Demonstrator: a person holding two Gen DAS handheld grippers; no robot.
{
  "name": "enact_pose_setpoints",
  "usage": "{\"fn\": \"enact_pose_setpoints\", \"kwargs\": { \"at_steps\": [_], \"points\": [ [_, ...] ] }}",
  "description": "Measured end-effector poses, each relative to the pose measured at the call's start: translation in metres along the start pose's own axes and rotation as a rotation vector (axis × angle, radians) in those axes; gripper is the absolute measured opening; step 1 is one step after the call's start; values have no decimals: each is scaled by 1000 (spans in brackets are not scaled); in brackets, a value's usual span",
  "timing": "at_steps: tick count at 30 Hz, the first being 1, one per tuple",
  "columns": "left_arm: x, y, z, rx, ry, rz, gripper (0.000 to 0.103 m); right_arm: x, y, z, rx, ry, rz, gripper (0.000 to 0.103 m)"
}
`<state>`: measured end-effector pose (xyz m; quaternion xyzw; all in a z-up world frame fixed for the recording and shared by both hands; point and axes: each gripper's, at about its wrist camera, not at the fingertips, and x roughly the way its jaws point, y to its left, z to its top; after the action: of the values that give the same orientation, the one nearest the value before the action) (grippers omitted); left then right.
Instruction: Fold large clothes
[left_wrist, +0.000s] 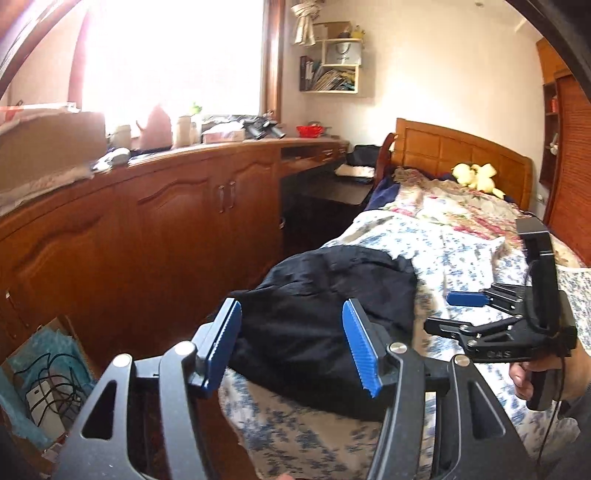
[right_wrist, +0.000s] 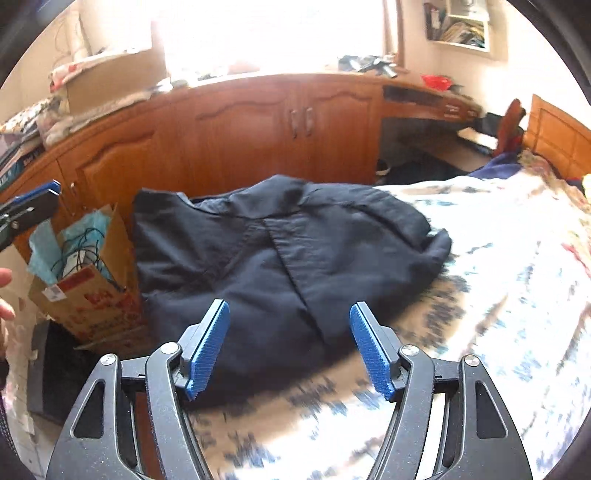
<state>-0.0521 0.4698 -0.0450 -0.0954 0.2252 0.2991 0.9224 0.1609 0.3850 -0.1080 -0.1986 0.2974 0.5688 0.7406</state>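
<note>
A dark navy garment (left_wrist: 325, 291) (right_wrist: 266, 258) lies folded in a rumpled bundle at the near corner of the bed (left_wrist: 461, 251) (right_wrist: 509, 280), on a blue-flowered cover. My left gripper (left_wrist: 291, 332) hovers over the garment's near edge, open, with nothing between its blue pads. My right gripper (right_wrist: 290, 332) is also open and empty, held above the garment's near side without touching it. In the left wrist view the right gripper (left_wrist: 445, 314) points left toward the garment, held by a hand. The left gripper's tip (right_wrist: 33, 203) shows at the right wrist view's left edge.
Wooden cabinets (left_wrist: 177, 221) (right_wrist: 258, 129) run along the far side of the bed, with clutter on top. A cardboard box (right_wrist: 85, 288) (left_wrist: 44, 376) holding cables stands on the floor by the bed corner. A yellow plush toy (left_wrist: 476, 177) rests by the headboard (left_wrist: 454, 147).
</note>
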Motion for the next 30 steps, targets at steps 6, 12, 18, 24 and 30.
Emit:
{"fn": "enact_pose_setpoints", "kwargs": {
  "at_steps": [6,12,18,24,30],
  "points": [
    [-10,-56,6,42,2,-50,56,-65,-15,-15,15,-46,-41,82],
    [-20,-105,6,51,3,-94,56,-122,-35,-41,48,-86,-85,87],
    [-13,-150,-7,80,51,-139,56,-161,-56,-72,94,-112,-127,88],
    [0,-199,-36,108,116,-208,57,-192,-76,-112,122,-125,-175,88],
    [-3,-247,-56,139,139,-275,57,-224,-94,-154,167,-134,-258,91]
  ]
}}
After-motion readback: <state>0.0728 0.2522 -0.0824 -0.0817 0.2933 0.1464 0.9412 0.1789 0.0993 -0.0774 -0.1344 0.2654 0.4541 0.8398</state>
